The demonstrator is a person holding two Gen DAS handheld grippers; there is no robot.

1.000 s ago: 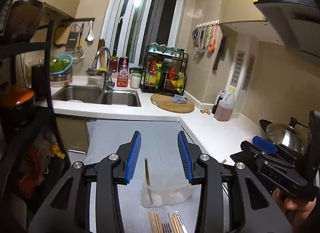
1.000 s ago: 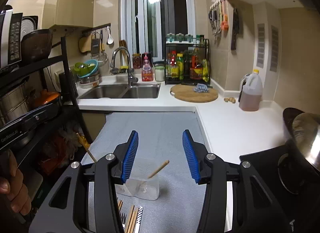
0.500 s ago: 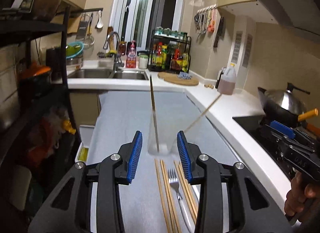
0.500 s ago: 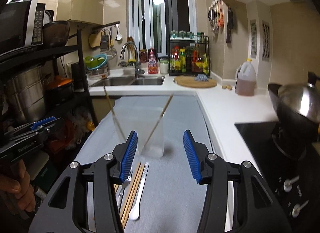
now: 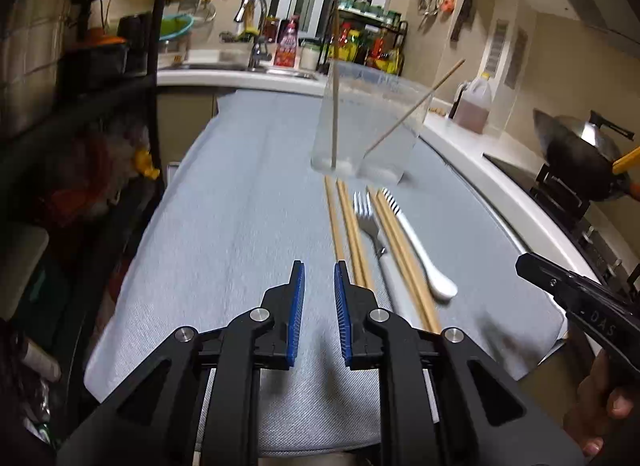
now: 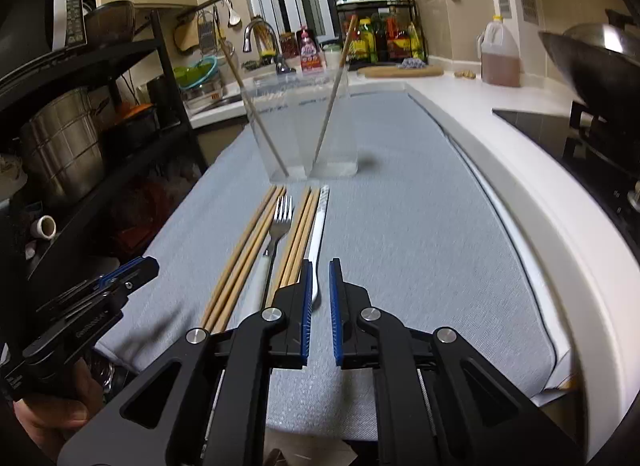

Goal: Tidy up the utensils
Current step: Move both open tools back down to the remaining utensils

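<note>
Both the left gripper (image 5: 319, 280) and the right gripper (image 6: 320, 280) have been lowered toward the mat (image 5: 240, 225) with jaws just narrowed on nothing, so the chopsticks (image 6: 248, 250), forks and holder (image 6: 304, 125) remain ungrasped ahead.

Bare grey cloth (image 5: 224, 225) lies open left of the chopsticks (image 5: 348, 234); the clear holder (image 6: 304, 125) blocks beyond; the wok (image 6: 592, 53) crowds the right.
</note>
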